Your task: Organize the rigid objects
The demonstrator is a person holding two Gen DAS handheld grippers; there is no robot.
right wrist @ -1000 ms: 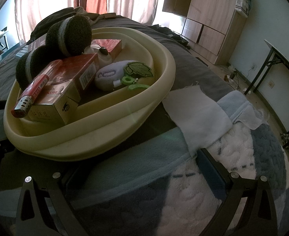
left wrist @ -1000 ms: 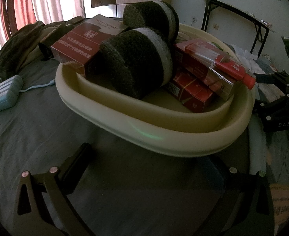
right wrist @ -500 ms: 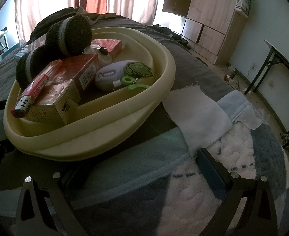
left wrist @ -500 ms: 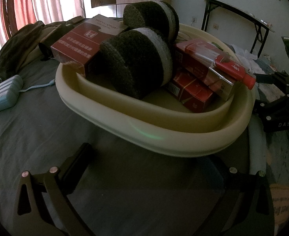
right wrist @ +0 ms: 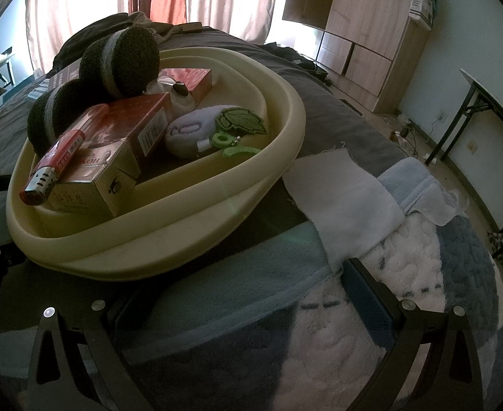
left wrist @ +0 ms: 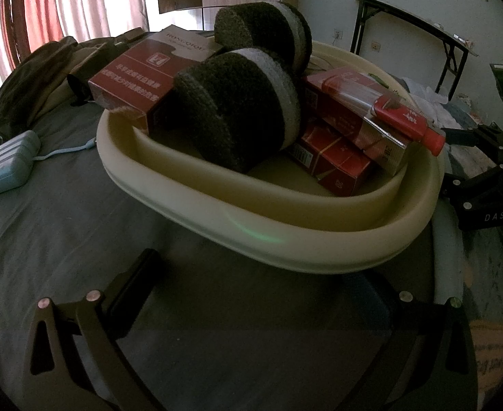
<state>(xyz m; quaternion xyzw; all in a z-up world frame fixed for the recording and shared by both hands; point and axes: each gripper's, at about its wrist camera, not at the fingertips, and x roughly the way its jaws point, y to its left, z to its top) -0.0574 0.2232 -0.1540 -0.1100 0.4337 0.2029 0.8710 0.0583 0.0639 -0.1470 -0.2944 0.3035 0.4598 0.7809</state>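
The cream basin (left wrist: 320, 239) is sitting on the bed just ahead of both grippers, already carrying the rigid things: red cartons (left wrist: 340, 167), a red lighter (right wrist: 54, 164) lying along the top carton, and two dark round pads (left wrist: 231, 116) leaning against each other. A white pouch with a green leaf tag (right wrist: 196, 130) is lying further in. The left gripper (left wrist: 251, 308) is hovering with its fingers spread apart and empty, short of the near rim; the right gripper (right wrist: 241, 311) is doing likewise over the fleece blanket (right wrist: 405, 274). The cartons look light and stiff, best pinched across their narrow faces; the lighter looks smooth and likely to roll, so across its body.
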